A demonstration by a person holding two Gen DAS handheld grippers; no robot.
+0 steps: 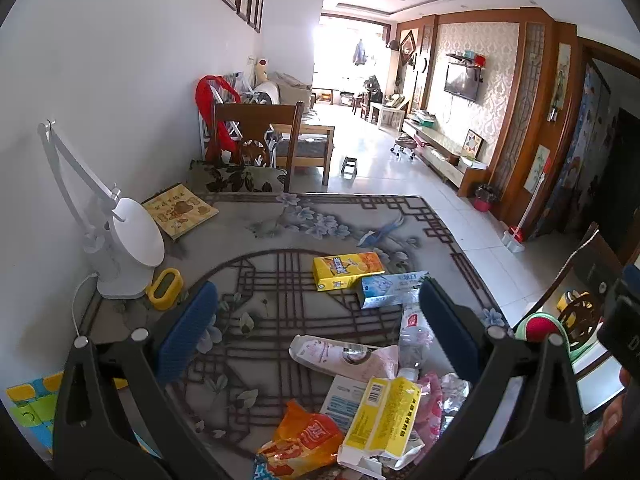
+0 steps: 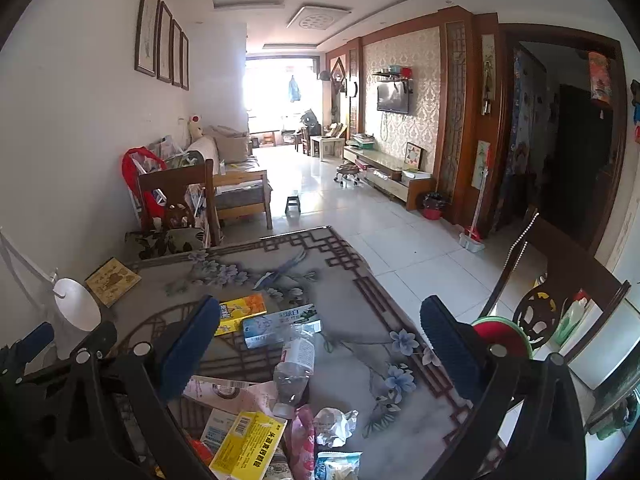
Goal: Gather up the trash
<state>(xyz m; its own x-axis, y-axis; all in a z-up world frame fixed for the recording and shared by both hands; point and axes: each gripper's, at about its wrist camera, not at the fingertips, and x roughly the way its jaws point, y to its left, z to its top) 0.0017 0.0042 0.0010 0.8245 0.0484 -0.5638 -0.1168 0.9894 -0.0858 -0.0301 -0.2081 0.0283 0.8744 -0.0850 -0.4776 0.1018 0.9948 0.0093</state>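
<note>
Trash lies scattered on the patterned table (image 1: pixel 280 220): a yellow box (image 1: pixel 346 270), a blue-white box (image 1: pixel 390 288), a clear plastic bottle (image 1: pixel 414 340), a pink-white carton (image 1: pixel 340 356), a yellow carton (image 1: pixel 380 416) and an orange wrapper (image 1: pixel 304 440). My left gripper (image 1: pixel 318 330) hovers open above the pile, holding nothing. The right wrist view shows the same bottle (image 2: pixel 294 364), yellow carton (image 2: pixel 248 444), blue-white box (image 2: pixel 280 324) and a crumpled clear wrapper (image 2: pixel 336 424). My right gripper (image 2: pixel 322 346) is also open and empty above them, to the right of the left one.
A white desk lamp (image 1: pixel 124 248), a yellow holder (image 1: pixel 166 288) and a picture book (image 1: pixel 180 210) stand along the wall side of the table. A wooden chair (image 1: pixel 256 144) sits at the far end, another chair (image 2: pixel 560 292) at the right. A red bin (image 2: pixel 432 206) stands on the floor.
</note>
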